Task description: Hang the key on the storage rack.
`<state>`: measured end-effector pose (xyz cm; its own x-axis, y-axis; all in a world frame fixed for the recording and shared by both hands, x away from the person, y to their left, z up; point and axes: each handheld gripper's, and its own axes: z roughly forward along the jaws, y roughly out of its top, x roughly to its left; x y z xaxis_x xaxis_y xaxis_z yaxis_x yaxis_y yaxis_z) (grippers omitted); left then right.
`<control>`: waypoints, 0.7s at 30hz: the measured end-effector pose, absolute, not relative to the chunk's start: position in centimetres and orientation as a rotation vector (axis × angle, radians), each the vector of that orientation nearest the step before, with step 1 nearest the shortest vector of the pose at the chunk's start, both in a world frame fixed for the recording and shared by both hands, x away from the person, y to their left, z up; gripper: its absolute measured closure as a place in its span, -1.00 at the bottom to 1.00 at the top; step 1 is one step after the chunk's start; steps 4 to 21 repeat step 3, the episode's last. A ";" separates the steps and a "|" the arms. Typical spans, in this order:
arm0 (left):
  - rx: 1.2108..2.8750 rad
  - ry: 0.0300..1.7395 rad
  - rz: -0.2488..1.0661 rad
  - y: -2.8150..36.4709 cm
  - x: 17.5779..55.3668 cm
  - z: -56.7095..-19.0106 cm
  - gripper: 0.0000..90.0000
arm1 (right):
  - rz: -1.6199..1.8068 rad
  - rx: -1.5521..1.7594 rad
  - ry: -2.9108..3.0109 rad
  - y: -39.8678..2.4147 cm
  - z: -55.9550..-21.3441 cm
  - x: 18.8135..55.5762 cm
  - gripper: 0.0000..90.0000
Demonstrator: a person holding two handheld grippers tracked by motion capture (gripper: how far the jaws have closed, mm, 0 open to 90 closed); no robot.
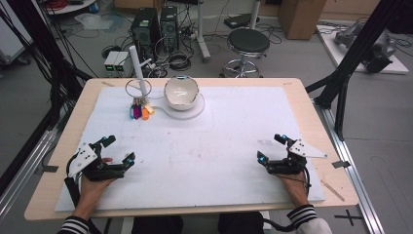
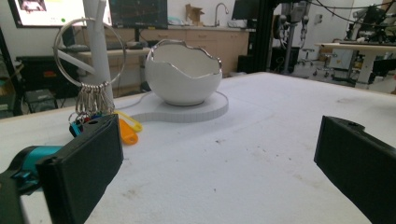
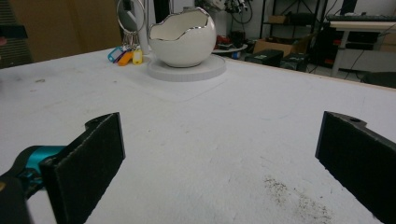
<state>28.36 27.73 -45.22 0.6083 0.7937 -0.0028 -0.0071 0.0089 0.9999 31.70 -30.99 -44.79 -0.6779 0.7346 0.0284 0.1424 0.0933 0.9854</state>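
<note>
A white egg-shaped bowl [image 1: 181, 92] with a jagged silver rim stands on a flat white round base [image 1: 194, 111] at the back of the table. Left of it a white stand [image 1: 137, 68] carries a large metal key ring [image 1: 138, 88], and coloured key tags [image 1: 140, 111] lie on the mat below it. My left gripper [image 1: 120, 148] rests open near the front left, and my right gripper [image 1: 271, 147] rests open near the front right, both with nothing between the jaws. The left gripper view shows the bowl [image 2: 182, 77], ring [image 2: 88, 51] and tags [image 2: 126, 130] ahead. The right gripper view shows the bowl [image 3: 182, 39] farther off.
A white mat [image 1: 219, 141] covers most of the wooden table [image 1: 316, 122]. Beyond the table's far edge are a black stool [image 1: 248, 41], computer towers [image 1: 156, 27] and cables on the floor. Black frame posts [image 1: 346, 68] rise beside the table at the right.
</note>
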 end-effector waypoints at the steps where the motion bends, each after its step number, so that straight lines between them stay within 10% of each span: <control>1: 1.434 0.709 0.722 27.7 28.3 -45.2 -0.96 | 1.618 0.858 1.899 -31.0 -44.8 31.7 -0.98; 21: 1.426 0.711 0.732 27.8 28.2 -45.3 -0.96 | 1.614 0.856 1.896 -30.9 -44.8 31.7 -0.98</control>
